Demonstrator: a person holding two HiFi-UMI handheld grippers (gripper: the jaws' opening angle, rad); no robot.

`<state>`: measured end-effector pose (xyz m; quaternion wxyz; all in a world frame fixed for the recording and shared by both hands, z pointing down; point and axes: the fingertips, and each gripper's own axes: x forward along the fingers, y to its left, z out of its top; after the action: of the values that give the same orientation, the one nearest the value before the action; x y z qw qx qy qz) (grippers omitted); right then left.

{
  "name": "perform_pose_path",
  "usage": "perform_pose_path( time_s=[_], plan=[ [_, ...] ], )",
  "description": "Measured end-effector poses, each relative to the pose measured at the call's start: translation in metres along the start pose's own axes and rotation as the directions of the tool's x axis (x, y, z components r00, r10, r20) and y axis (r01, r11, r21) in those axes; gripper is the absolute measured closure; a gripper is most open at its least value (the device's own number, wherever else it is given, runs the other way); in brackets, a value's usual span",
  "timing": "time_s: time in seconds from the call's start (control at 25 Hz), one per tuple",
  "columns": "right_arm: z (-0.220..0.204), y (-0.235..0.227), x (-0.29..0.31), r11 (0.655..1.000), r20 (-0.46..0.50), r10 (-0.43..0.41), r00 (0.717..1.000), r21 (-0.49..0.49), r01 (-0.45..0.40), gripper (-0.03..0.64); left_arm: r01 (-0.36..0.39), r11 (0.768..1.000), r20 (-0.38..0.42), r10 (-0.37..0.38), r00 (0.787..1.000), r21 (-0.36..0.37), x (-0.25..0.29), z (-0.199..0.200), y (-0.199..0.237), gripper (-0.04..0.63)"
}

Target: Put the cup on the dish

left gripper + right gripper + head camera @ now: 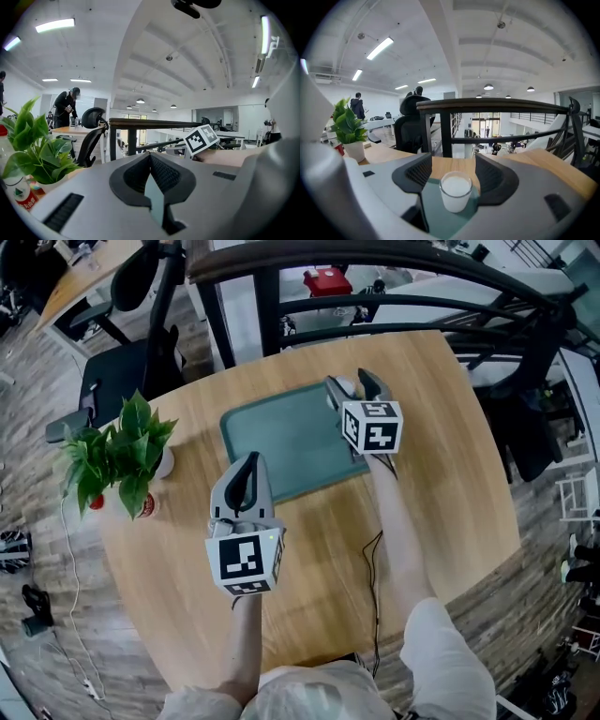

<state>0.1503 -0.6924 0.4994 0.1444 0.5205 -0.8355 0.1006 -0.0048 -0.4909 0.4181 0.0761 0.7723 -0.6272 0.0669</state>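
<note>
While the right tongs [353,386] stand with their jaws apart at the far right corner of the dish [281,442], the cup [455,190] sits upright between them. Its base rests on the green floor of the dish, and a narrow gap shows on either side, so neither jaw appears to touch it. The cup's long axis is vertical. The jaws flank it to left and right, and its mouth is open upward and level.

The dish lies on the round wooden surface [450,493], towards its far edge. The left tongs [246,472] hang over the near left edge of the dish with their jaws pressed together on nothing. They are well apart from the cup, so the right hand is by far the nearer.

Judgement: the cup already rests on the dish, so the placing looks complete or nearly so. What remains turns on the cup lying straight ahead, centred in the gap. A withdrawal should run back along the jaws' own line towards the near edge of the surface, since any sideways drift would bring a jaw against the cup wall and could tip it. The potted plant [117,454] at the left edge of the surface is clear of this path.
</note>
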Motion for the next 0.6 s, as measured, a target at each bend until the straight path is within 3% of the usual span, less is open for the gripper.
perform_pose_path(
  time_s=[0.28,0.44,0.6],
  plan=[
    [0.100,0.030,-0.069,0.998,0.203,0.004,0.979,-0.058,0.008,0.339,0.002,1.000,0.093,-0.001,0.996,-0.010,-0.030,0.043,0.005,0.586],
    [0.146,0.063,-0.138,0.999,0.331,0.035,0.943,-0.039,-0.023,0.341,0.017,0.999,0.170,-0.012,0.985,-0.028,-0.057,0.071,0.000,0.586],
    [0.177,0.098,-0.217,0.996,0.431,0.059,0.901,-0.089,-0.022,0.344,0.054,0.998,0.247,-0.044,0.968,-0.033,-0.086,0.102,-0.015,0.586]
  ],
)
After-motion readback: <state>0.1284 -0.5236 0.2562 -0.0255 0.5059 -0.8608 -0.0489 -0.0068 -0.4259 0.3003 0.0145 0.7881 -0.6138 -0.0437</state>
